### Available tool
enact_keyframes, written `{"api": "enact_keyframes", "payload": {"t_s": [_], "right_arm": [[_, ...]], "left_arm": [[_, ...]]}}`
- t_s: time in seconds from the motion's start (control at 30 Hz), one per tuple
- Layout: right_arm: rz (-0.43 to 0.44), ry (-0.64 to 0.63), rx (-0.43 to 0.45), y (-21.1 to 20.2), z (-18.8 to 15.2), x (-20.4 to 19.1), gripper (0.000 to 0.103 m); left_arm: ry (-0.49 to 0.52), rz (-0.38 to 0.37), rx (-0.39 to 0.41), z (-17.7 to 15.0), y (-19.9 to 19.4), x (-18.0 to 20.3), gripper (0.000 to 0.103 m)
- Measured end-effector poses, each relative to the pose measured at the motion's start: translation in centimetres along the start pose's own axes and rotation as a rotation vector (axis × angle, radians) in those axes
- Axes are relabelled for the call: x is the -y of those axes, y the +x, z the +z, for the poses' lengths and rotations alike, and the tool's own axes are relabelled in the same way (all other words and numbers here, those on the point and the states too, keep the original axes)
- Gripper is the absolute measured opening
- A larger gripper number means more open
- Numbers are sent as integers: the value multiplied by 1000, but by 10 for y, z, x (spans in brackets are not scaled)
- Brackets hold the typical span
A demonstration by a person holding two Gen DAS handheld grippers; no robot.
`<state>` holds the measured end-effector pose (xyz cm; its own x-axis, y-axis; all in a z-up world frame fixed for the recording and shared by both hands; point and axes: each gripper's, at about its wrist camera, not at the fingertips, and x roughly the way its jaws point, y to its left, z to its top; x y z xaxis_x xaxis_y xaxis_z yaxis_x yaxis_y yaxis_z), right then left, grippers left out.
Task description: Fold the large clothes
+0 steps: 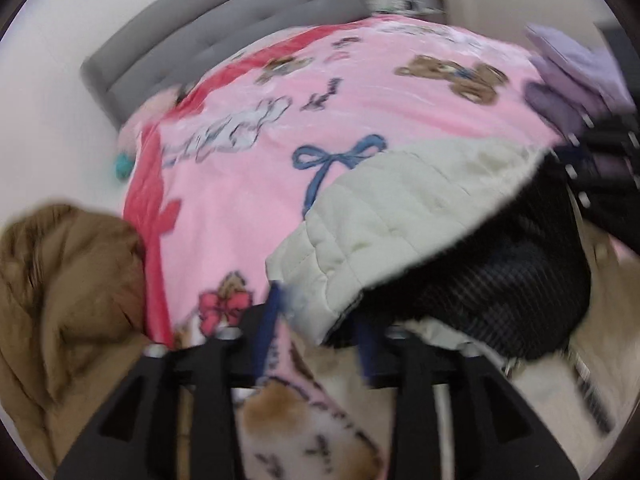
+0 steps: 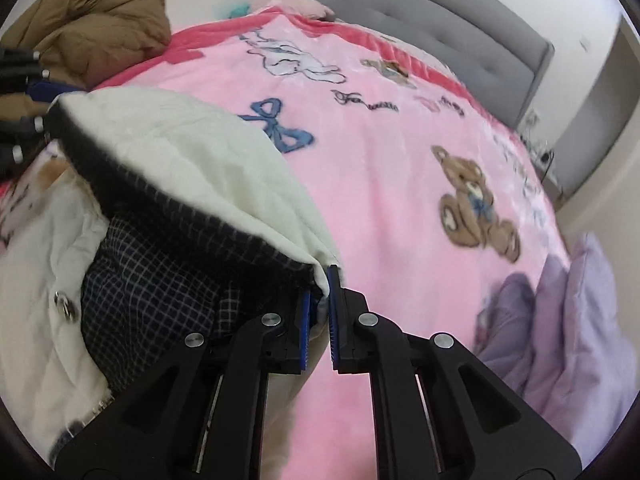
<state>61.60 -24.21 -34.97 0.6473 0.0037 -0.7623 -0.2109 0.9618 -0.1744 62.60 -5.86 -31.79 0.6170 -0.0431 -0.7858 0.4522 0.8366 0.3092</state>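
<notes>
pink blanket [image 2: 400, 184] with bear and bow prints covered bed; grey padded headboard [image 2: 440, 28] stood behind against white wall [image 1: 44, 92]; teal object [image 1: 123, 166] lay at blanket edge.

cream quilted jacket [image 2: 192, 160] with dark checked lining, folded over on pink blanket [image 2: 400, 200]

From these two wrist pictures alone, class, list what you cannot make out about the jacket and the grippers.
- Left gripper, left wrist view: motion blur smears its fingers, so contact with the cream jacket is unclear.
- Jacket's full shape: cut off by the picture's edge in the right wrist view.
- Right gripper: shut on the jacket's edge; how much cloth is pinched is hidden by the pads.
- Brown coat: bunched up, and partly cut off.
</notes>
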Motion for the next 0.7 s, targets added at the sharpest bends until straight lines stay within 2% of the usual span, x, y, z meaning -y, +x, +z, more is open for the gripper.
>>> {"api": "enact_keyframes", "payload": {"t_s": [0.03, 0.07, 0.1, 0.17, 0.23, 0.27, 0.3, 0.33, 0.37, 0.4, 0.47, 0.53, 0.63, 0.7], "right_arm": [[13, 35, -2, 0, 0, 4, 7], [41, 87, -4, -1, 0, 10, 7], [56, 122, -4, -1, 0, 14, 7], [62, 128, -9, -1, 0, 15, 7], [50, 103, -7, -1, 0, 12, 7], [44, 96, -9, -1, -1, 11, 7], [40, 96, -12, -1, -1, 11, 7], [40, 103, -15, -1, -1, 11, 7], [43, 113, -14, -1, -2, 12, 7], [43, 120, -11, -1, -2, 13, 7], [39, 126, -17, -1, -3, 14, 7], [39, 135, -21, -2, -2, 17, 7], [51, 157, -2, -10, -1, 22, 7], [54, 154, 12, -15, 1, 23, 7]], "left_arm": [[-63, -22, -28, -1, 2, -1, 65], [-102, -53, -45, -2, 2, 1, 68], [-138, -83, -45, -5, 1, 7, 69], [-135, -94, -33, -9, -2, 23, 69], [-105, -28, -45, -11, 2, 40, 69], [-108, -22, -50, -11, 7, 45, 69], [-128, -24, -65, -11, 14, 47, 60], [-147, -14, -89, -10, 19, 47, 43], [-178, 0, -123, -10, 27, 45, 32], [-242, -10, -168, -11, 37, 38, 16], [-337, -51, -184, -15, 42, 26, 12], [-371, -100, -180, -20, 35, 16, 7], [-334, -208, -163, -28, 9, 3, 3], [-331, -331, -157, -33, -17, -11, 3]]}}
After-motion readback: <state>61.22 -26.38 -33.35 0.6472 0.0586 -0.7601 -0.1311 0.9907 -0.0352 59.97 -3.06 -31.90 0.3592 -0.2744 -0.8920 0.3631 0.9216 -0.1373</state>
